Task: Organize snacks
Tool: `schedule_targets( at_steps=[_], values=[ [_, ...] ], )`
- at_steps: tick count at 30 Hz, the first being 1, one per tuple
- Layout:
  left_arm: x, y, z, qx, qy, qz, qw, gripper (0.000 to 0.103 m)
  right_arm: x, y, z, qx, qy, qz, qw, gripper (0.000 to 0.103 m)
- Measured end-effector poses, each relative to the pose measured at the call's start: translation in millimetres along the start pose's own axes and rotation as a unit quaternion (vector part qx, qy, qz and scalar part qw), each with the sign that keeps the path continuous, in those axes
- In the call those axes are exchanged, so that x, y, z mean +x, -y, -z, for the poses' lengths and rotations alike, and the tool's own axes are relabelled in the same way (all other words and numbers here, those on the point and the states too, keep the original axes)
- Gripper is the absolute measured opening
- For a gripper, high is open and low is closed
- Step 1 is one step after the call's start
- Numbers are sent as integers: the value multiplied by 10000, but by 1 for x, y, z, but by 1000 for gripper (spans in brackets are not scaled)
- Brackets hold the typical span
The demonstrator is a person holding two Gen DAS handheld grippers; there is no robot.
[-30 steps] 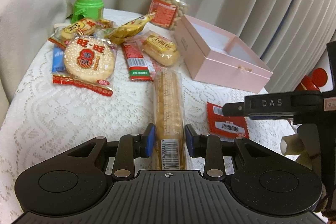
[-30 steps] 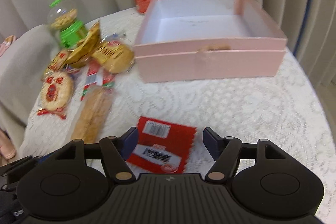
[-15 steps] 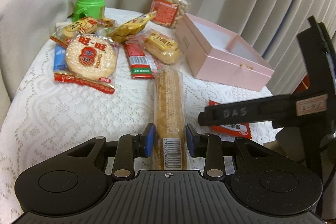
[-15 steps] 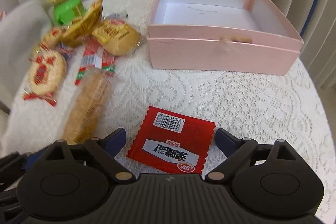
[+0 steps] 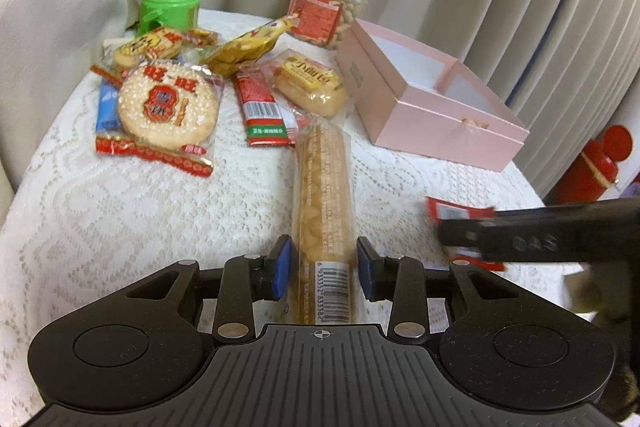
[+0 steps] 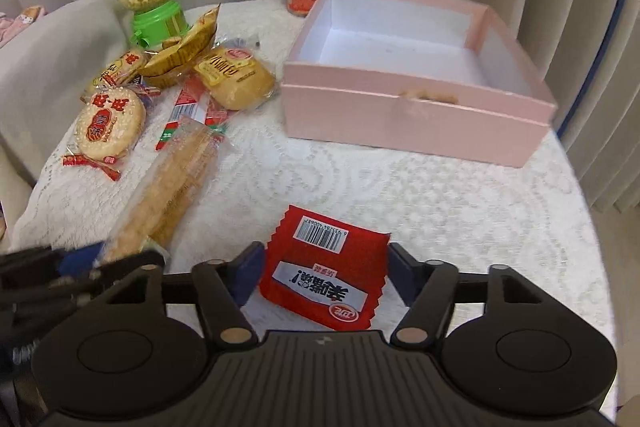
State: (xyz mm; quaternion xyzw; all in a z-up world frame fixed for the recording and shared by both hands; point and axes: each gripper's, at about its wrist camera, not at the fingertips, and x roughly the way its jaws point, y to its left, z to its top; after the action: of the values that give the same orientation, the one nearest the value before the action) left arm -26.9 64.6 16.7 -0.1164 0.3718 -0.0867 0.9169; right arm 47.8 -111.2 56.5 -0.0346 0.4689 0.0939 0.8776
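Two barcoded snacks, red packet [image 6: 320, 273], long biscuit pack [image 5: 322, 211], "DAS" on right gripper [image 5: 536, 242]

Black ribbed tongs [image 5: 322, 269], blue pads [image 5: 279, 271], silver pivot screws [image 5: 229, 329].

Left gripper [image 5: 323, 273] straddles the barcode end of the long cracker pack [image 5: 323, 211]; jaws have just been opening, narrow gaps show beside both pads. Pack lies lengthwise on lace tablecloth [image 5: 120, 211]. Pink box [image 5: 436, 123] open, far right. Right gripper [image 5: 540, 241] over red packet [image 5: 452, 213].
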Motion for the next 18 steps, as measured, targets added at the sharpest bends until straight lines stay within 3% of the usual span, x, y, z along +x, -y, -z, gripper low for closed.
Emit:
schedule_targets(
  at_steps=[7, 18],
  values=[
    [8, 12, -7, 194, 9, -110, 9998, 36, -13, 32, 18, 38, 167, 45, 9998, 61],
    [-12, 28, -8, 304, 246, 318, 9987, 35, -28, 66, 30, 547, 393, -162, 9976, 61]
  ],
)
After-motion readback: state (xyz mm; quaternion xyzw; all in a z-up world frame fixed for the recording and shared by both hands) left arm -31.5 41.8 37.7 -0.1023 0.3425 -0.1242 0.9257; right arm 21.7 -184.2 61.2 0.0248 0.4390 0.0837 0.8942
